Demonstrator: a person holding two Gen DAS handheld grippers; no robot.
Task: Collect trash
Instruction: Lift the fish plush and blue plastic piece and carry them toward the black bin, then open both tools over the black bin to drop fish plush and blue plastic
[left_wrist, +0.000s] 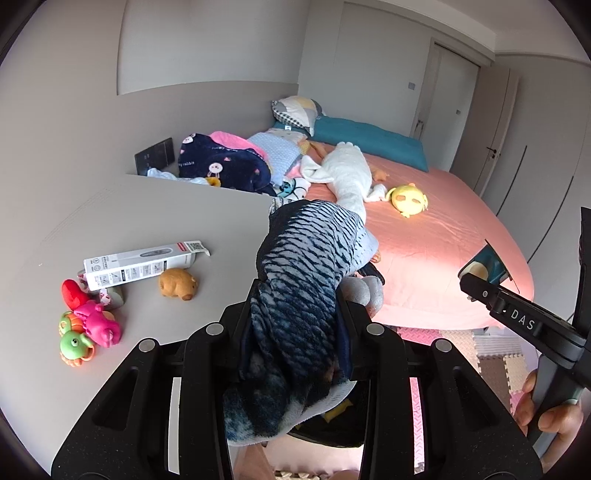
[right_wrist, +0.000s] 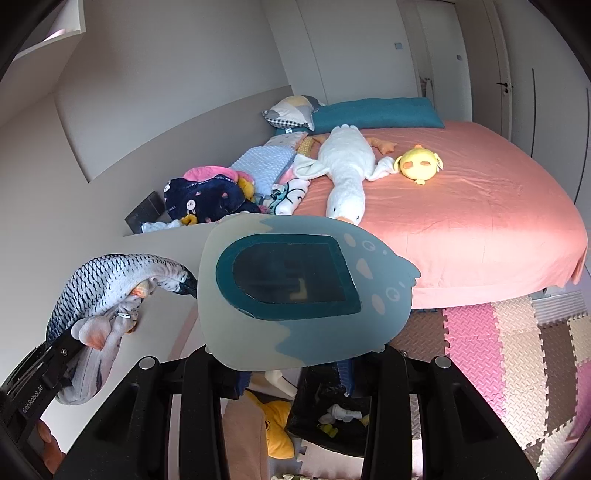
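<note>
Plush and striped in blue-grey, one fish (left_wrist: 303, 295) sat pinched between the pads of the left tool (left_wrist: 295, 310), its body arching up and forward past the fingertips. To that tool's left, on the grey counter (left_wrist: 147, 206), lay one white box (left_wrist: 144, 264), one brown toy (left_wrist: 178, 283) just beside it, and nearer the tool a cluster of three bright plastic toys: one red (left_wrist: 74, 293), one pink (left_wrist: 99, 325), one green (left_wrist: 75, 345).

Ahead of both tools was the bed (right_wrist: 461, 221) with one white goose (right_wrist: 347, 173), one yellow chick (right_wrist: 419, 162) and one heap of folded cloth.

The right tool (right_wrist: 295, 354) pinched the lower edge of one flat blue tablet (right_wrist: 303, 291), which stood up in front of its camera, its dark screen facing back.

Below and between the two tools, on the floor, one black bin (right_wrist: 328, 417) showed a few scraps inside; one yellow toy lay just left of it.

Judging from this, both loads were in the carrying step, each tool already full. The next move seemed to call for bringing each tool over the bin's mouth, then spreading the pads so fish and tablet drop in without catching the rim.
</note>
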